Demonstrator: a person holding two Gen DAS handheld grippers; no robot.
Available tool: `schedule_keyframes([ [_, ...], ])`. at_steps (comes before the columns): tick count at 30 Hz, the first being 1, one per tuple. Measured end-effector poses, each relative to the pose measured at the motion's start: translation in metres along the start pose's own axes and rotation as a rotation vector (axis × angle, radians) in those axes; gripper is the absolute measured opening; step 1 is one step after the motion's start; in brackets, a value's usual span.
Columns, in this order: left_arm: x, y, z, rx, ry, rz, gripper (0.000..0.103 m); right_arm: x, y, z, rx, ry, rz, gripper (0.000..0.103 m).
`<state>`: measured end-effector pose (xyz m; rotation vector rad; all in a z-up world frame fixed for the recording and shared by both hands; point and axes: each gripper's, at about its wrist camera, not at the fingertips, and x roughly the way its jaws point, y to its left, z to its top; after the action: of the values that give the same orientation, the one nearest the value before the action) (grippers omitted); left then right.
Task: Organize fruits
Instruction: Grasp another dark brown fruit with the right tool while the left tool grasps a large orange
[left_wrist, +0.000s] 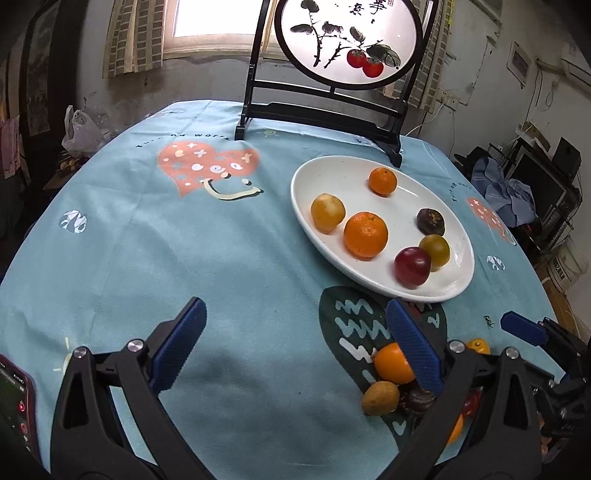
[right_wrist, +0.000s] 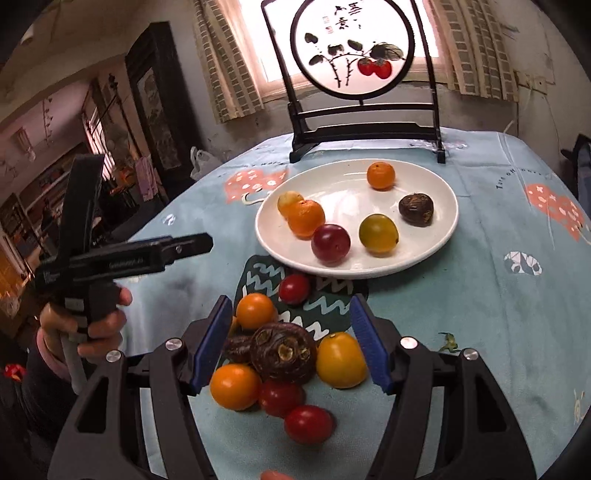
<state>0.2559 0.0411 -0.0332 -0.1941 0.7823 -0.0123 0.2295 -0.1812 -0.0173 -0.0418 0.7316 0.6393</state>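
Observation:
A white oval plate on the blue tablecloth holds several fruits: two oranges, a yellow fruit, a red plum, a yellow-green fruit and a dark water chestnut. The plate also shows in the left wrist view. My right gripper is open over a loose pile: a dark water chestnut, orange, yellow and red tomatoes. My left gripper is open and empty above the cloth, left of the pile.
A black stand with a round painted screen stands behind the plate. A phone lies at the table's left edge. The left gripper held in a hand hovers left of the pile. Room clutter surrounds the table.

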Motion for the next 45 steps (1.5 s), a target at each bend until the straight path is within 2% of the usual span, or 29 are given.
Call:
schedule_keyframes([
  [3, 0.000, -0.001, 0.000, -0.002, 0.007, -0.014, 0.100, 0.003, 0.010, -0.002, -0.069, 0.006, 0.000, 0.066],
  [6, -0.002, -0.002, 0.001, 0.005, 0.004, -0.018, 0.100, 0.006, 0.014, -0.005, -0.099, 0.022, 0.024, 0.066],
  [11, -0.004, -0.003, 0.001, 0.001, 0.008, -0.035, 0.100, 0.021, 0.013, -0.008, -0.124, 0.066, 0.014, 0.066],
  [14, -0.007, -0.005, 0.001, 0.007, -0.001, -0.042, 0.100, 0.026, 0.014, -0.010, -0.141, 0.082, 0.018, 0.064],
  [18, -0.009, -0.006, 0.000, 0.019, -0.011, -0.034, 0.100, 0.028, 0.016, -0.010, -0.154, 0.086, 0.028, 0.056],
  [22, -0.009, -0.005, 0.000, 0.017, -0.012, -0.031, 0.100, 0.028, 0.011, -0.010, -0.124, 0.096, 0.053, 0.050],
  [24, -0.009, -0.004, 0.000, 0.017, -0.014, -0.026, 0.100, 0.028, 0.010, -0.010, -0.114, 0.092, 0.048, 0.042],
  [27, -0.010, -0.006, 0.000, 0.027, -0.019, -0.014, 0.100, 0.027, 0.003, -0.008, -0.064, 0.091, 0.072, 0.041],
  [30, -0.012, -0.007, 0.000, 0.044, -0.021, -0.019, 0.100, 0.016, -0.011, -0.001, 0.034, 0.045, 0.132, 0.041],
  [32, -0.015, -0.010, -0.003, 0.070, -0.010, -0.051, 0.100, 0.006, -0.024, 0.004, 0.107, 0.001, 0.171, 0.041],
  [34, -0.024, -0.015, -0.012, 0.113, -0.009, -0.119, 0.100, -0.003, -0.037, 0.008, 0.177, -0.038, 0.190, 0.041],
  [37, -0.038, -0.027, -0.039, 0.172, -0.004, -0.226, 0.099, -0.015, -0.051, 0.011, 0.234, -0.092, 0.167, 0.041],
  [39, -0.038, -0.043, -0.059, 0.231, 0.044, -0.267, 0.092, -0.017, -0.055, 0.012, 0.254, -0.103, 0.164, 0.041],
  [41, -0.038, -0.060, -0.074, 0.315, 0.080, -0.286, 0.078, -0.019, -0.056, 0.012, 0.261, -0.108, 0.164, 0.041],
  [43, -0.036, -0.073, -0.084, 0.371, 0.109, -0.294, 0.072, -0.021, -0.053, 0.012, 0.249, -0.115, 0.161, 0.041],
  [45, -0.032, -0.079, -0.089, 0.382, 0.130, -0.286, 0.070, -0.026, -0.054, 0.011, 0.247, -0.127, 0.168, 0.041],
])
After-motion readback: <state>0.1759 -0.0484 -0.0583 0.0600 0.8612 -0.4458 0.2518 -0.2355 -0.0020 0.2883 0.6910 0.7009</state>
